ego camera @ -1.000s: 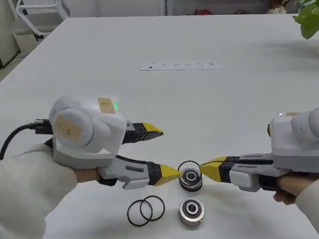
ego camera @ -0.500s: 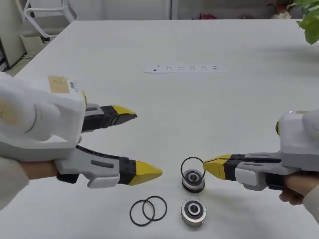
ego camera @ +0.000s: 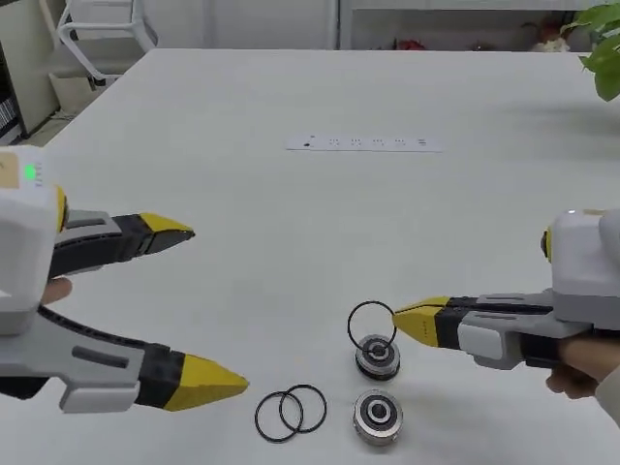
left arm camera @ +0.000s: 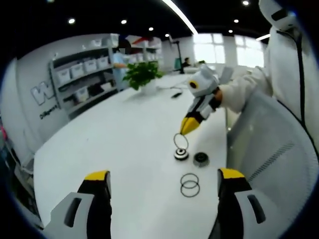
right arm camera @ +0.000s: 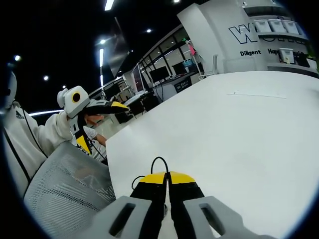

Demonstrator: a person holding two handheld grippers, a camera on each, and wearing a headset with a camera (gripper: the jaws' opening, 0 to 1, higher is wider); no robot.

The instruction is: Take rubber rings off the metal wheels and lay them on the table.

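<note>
Two metal wheels stand near the table's front edge, one (ego camera: 377,356) behind the other (ego camera: 376,415). A thin black rubber ring (ego camera: 371,320) stands upright over the rear wheel with its lower edge at the wheel's top. My right gripper (ego camera: 402,316) is shut on that ring's right side; the ring's loop (right arm camera: 158,164) pokes out past the closed yellow tips (right arm camera: 168,175). Two loose rings (ego camera: 291,411) lie overlapped on the table left of the front wheel. My left gripper (ego camera: 211,310) is wide open and holds nothing, well left of the wheels (left arm camera: 181,155).
A white power strip (ego camera: 366,143) lies mid-table farther back. A green plant (ego camera: 601,48) stands at the far right corner and a white chair (ego camera: 97,19) beyond the far left edge. The wide white tabletop (ego camera: 291,223) stretches behind the wheels.
My left gripper has drawn back to the left, away from the rear wheel, and its jaws have spread wider. The right gripper has kept its place at the ring.
</note>
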